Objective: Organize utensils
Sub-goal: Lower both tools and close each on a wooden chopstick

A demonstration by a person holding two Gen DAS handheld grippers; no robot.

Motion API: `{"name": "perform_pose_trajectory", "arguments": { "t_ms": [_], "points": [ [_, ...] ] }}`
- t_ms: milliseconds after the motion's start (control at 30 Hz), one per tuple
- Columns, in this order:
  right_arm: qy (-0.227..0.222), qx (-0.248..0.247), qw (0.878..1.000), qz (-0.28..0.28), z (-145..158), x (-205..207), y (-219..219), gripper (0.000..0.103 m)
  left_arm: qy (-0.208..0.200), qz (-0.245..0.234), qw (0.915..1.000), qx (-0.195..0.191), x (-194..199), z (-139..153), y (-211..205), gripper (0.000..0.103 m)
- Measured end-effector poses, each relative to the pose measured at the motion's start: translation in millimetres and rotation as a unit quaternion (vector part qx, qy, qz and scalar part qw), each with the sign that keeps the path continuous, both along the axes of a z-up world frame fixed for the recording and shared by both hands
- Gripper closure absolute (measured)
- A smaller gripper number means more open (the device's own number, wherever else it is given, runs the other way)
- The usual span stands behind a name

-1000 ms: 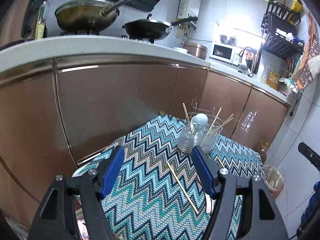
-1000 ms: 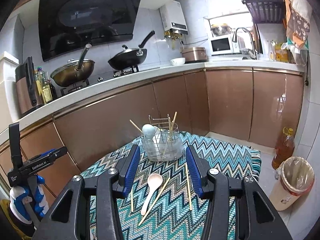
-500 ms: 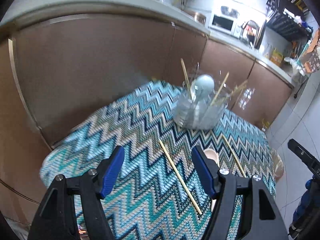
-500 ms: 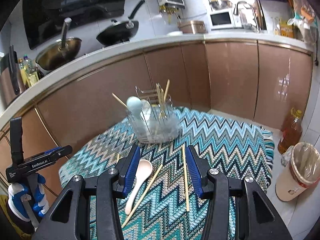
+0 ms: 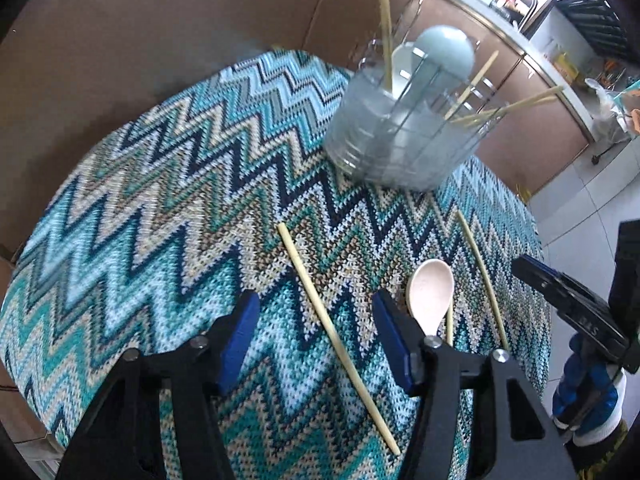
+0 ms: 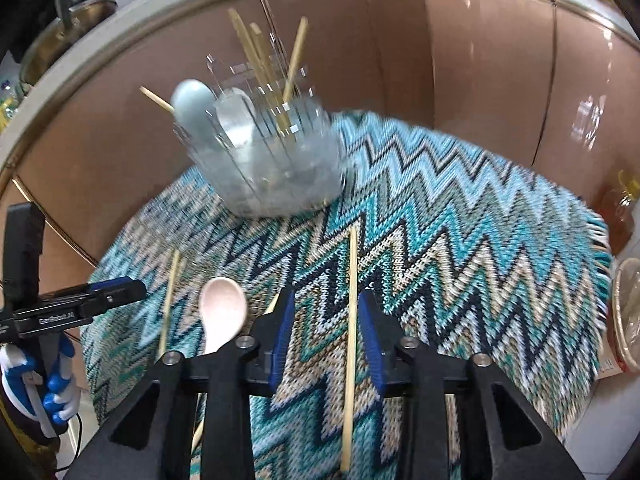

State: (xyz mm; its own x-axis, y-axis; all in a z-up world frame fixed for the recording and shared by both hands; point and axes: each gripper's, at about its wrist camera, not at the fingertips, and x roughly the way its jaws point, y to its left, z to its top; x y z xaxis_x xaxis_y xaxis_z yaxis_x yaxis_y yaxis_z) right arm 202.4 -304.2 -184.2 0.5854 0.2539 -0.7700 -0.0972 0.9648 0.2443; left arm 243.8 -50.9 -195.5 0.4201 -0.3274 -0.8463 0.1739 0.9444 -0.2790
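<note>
On the zigzag cloth [image 5: 160, 208] [image 6: 460, 240] stands a clear utensil holder [image 5: 400, 140] [image 6: 272, 168] with chopsticks and a pale blue spoon in it. My left gripper [image 5: 316, 332] hangs low over one loose chopstick [image 5: 316, 300], which runs between its closing jaws; the pads are clear of it. My right gripper [image 6: 326, 340] straddles another loose chopstick [image 6: 352, 280]. Its jaws are closing too, and the stick lies near the right pad without being pinched. A pink spoon [image 5: 430, 296] [image 6: 222, 312] lies on the cloth between the two grippers.
Brown cabinet fronts [image 5: 200, 20] [image 6: 480, 60] stand close behind the table. A lined bin [image 6: 628, 320] and an oil bottle [image 6: 618, 212] sit on the floor to the right. A further chopstick [image 6: 170, 300] lies left of the spoon.
Both grippers have come down and tipped toward the cloth, nearer the holder. Their jaws are narrower than before, and each now has a loose chopstick between them.
</note>
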Motion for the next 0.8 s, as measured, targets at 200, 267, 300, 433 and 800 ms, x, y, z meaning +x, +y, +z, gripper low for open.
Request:
{"name": "perform_pose_trajectory", "arguments": {
  "t_ms": [200,267,300,433,800],
  "points": [
    [0.049,0.031,0.998,0.039,-16,22,14,0.08,0.047,0.0,0.9989,-0.008,18,-16,-4,0.055],
    [0.072,0.041,0.995,0.052,-24,27,23,0.083,0.056,-0.002,0.9984,-0.006,22,-20,-6,0.06],
    [0.078,0.04,0.995,0.055,-26,29,26,0.084,0.062,-0.003,0.9981,-0.004,24,-21,-7,0.061],
    [0.104,0.04,0.992,0.055,-36,42,37,0.087,0.079,-0.002,0.9968,-0.002,30,-24,-8,0.067],
    [0.152,0.044,0.986,0.055,-49,70,61,0.092,0.117,-0.005,0.9931,0.011,52,-28,-12,0.077]
  ]
}}
